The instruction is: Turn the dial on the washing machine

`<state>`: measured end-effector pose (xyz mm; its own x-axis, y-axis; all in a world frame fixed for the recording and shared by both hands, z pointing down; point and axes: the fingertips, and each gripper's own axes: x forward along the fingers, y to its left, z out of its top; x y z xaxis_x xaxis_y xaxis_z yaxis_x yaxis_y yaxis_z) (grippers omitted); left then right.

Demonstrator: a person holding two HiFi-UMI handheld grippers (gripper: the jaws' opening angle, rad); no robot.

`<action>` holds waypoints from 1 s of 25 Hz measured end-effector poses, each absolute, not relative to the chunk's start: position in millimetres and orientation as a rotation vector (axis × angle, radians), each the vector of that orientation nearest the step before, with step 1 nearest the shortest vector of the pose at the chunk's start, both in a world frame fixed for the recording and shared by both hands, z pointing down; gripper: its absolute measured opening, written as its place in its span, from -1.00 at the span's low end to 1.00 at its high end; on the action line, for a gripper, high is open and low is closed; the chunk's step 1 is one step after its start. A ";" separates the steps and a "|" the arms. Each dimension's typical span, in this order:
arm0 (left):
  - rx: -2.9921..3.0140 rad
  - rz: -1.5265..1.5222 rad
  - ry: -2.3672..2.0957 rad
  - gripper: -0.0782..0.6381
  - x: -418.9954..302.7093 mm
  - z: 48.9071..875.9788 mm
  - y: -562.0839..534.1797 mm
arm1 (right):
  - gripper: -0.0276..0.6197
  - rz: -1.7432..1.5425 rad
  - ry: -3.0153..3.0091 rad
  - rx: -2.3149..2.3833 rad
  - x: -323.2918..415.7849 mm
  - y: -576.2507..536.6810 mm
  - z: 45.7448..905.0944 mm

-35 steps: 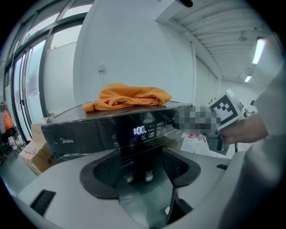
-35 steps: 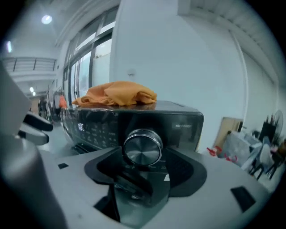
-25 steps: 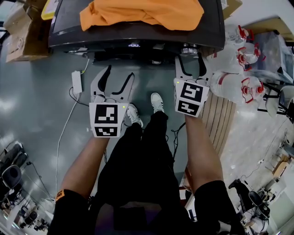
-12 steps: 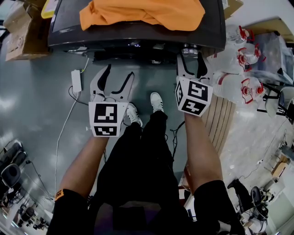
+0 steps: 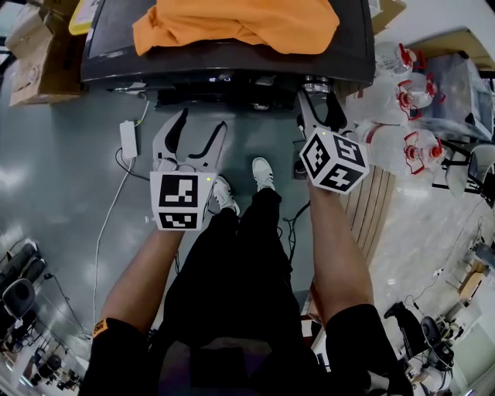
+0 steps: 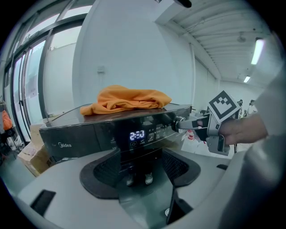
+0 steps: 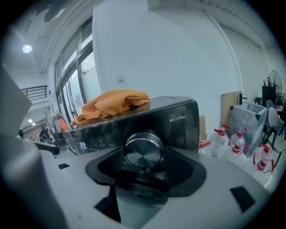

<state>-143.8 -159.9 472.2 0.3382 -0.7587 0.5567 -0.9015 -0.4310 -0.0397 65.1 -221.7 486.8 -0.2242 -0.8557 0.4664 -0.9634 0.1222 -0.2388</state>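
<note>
The dial (image 7: 143, 152) is located at the right end of the control panel of the washing machine (image 5: 112, 42), on the front face just below the top edge. In the right gripper view it is seen face-on as a round, brushed-metal knob with a bright rim, centred between the two jaws.

The right gripper (image 5: 319, 93) is presented to the front of the panel. Its jaws have just been closed a little and are set wide, one on each side of the dial. The pads are seen against the rim, so the dial is clamped between them. In the left gripper view the fingers (image 6: 193, 123) are seen reaching in from the right and ending at the knob. The marker cube (image 5: 334, 161) on this gripper is tilted, with one corner turned downward in the head view.

The left gripper (image 5: 203, 124) is held short of the panel, to the left of the dial and well apart from it. Its jaws are spread and nothing is held between them. Through the gap, the lit display (image 6: 137, 135) at the panel centre is seen.

An orange cloth (image 5: 236, 23) is laid crumpled on the machine top. A group of clear bottles with red caps (image 5: 402, 100) is placed on the floor to the right of the machine.
</note>
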 end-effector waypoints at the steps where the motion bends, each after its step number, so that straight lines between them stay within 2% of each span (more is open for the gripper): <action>1: 2.332 0.739 -1.489 0.00 -143.0 470.7 -159.9 | 0.00 0.694 -2.169 1.803 65.3 -219.9 484.4; 10: 2.374 0.672 -1.487 0.00 -137.5 428.9 -149.6 | -0.03 0.378 -2.183 1.682 33.5 -176.1 422.8; 22: 2.499 0.572 -1.435 -0.02 -134.2 324.5 -80.4 | -0.72 0.256 -2.248 1.658 -1.9 -86.5 311.6; 23: 2.502 0.562 -1.435 -0.08 -136.6 317.8 -73.6 | -0.75 0.251 -2.254 1.658 -4.6 -79.1 304.5; 25: 2.511 0.536 -1.437 -0.38 -141.0 305.6 -60.6 | -0.79 0.244 -2.265 1.657 -9.8 -64.7 292.4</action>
